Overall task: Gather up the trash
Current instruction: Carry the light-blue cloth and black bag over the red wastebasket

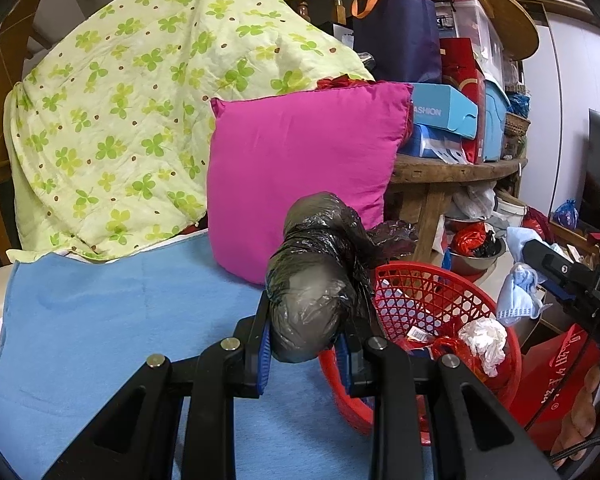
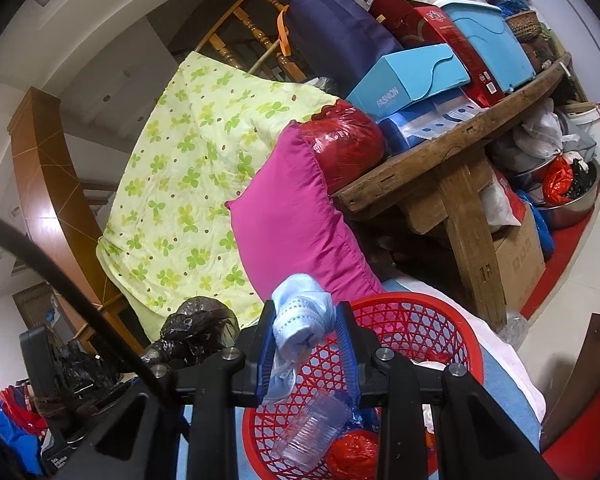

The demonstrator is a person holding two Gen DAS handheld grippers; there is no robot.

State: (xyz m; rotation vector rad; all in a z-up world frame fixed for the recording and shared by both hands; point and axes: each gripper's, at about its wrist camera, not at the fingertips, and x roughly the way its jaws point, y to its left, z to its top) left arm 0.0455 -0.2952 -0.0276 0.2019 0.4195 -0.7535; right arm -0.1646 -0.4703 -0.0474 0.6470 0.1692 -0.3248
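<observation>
My left gripper (image 1: 306, 326) is shut on a black plastic bag bundle (image 1: 318, 280), held above the blue cloth just left of the red mesh basket (image 1: 472, 300). The basket holds crumpled white paper (image 1: 484, 338) and red wrappers. My right gripper (image 2: 306, 334) is shut on a crumpled light-blue face mask (image 2: 300, 316), held over the basket's near rim (image 2: 420, 312). In that view the basket holds a clear plastic cup (image 2: 314, 436) and a red wrapper (image 2: 352, 456). The black bag also shows at the left of the right wrist view (image 2: 198, 328). The right gripper with the mask shows in the left wrist view (image 1: 524, 280).
A magenta pillow (image 1: 304, 172) and a green clover quilt (image 1: 120, 120) lie behind on the blue cloth (image 1: 100, 340). A wooden table (image 2: 460, 184) stacked with boxes stands to the right, with a steel bowl (image 2: 572, 200) and bags under it.
</observation>
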